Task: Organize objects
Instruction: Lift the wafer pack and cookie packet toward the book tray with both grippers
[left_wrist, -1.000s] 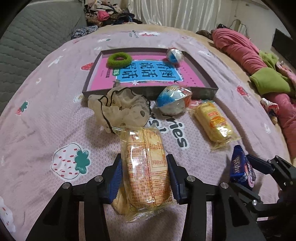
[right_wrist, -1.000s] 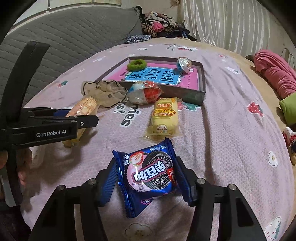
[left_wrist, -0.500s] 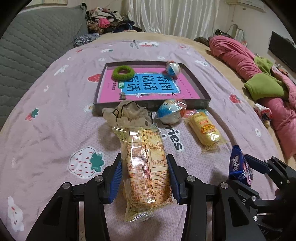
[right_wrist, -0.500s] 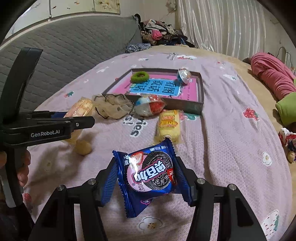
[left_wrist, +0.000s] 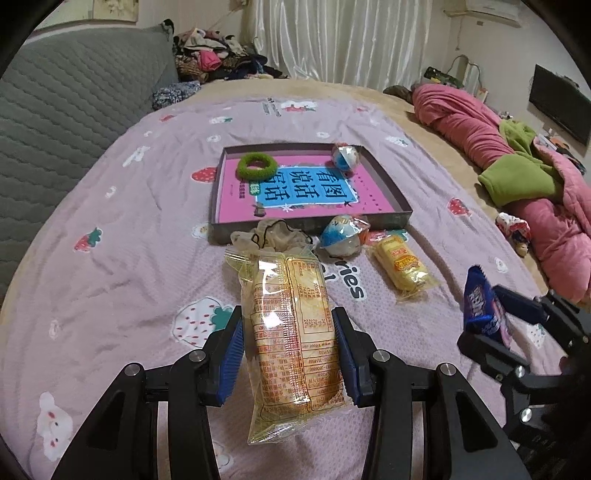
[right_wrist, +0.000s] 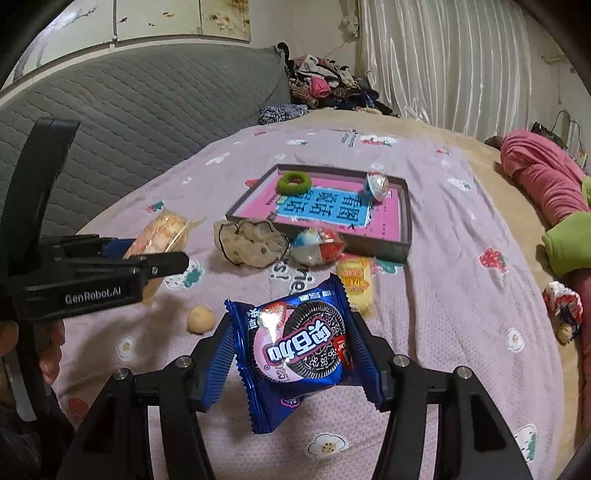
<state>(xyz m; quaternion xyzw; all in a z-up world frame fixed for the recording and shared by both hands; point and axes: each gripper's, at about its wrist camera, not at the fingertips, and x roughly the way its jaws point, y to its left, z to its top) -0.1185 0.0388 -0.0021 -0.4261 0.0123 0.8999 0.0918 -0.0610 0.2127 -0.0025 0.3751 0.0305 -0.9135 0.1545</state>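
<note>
both grippers have risen since a second ago, so the tray (left_wrist: 384, 186) looks farther off. your left gripper (left_wrist: 288, 354) is clamped on the clear-wrapped biscuit pack (left_wrist: 291, 332), your right gripper (right_wrist: 295, 354) on the blue oreo packet (right_wrist: 301, 347). carry both over the scrunchie (right_wrist: 251, 242) and yellow snack (left_wrist: 402, 264), lower onto bare pink tray floor beside the green hair tie (left_wrist: 257, 167), then part the jaws.
</note>
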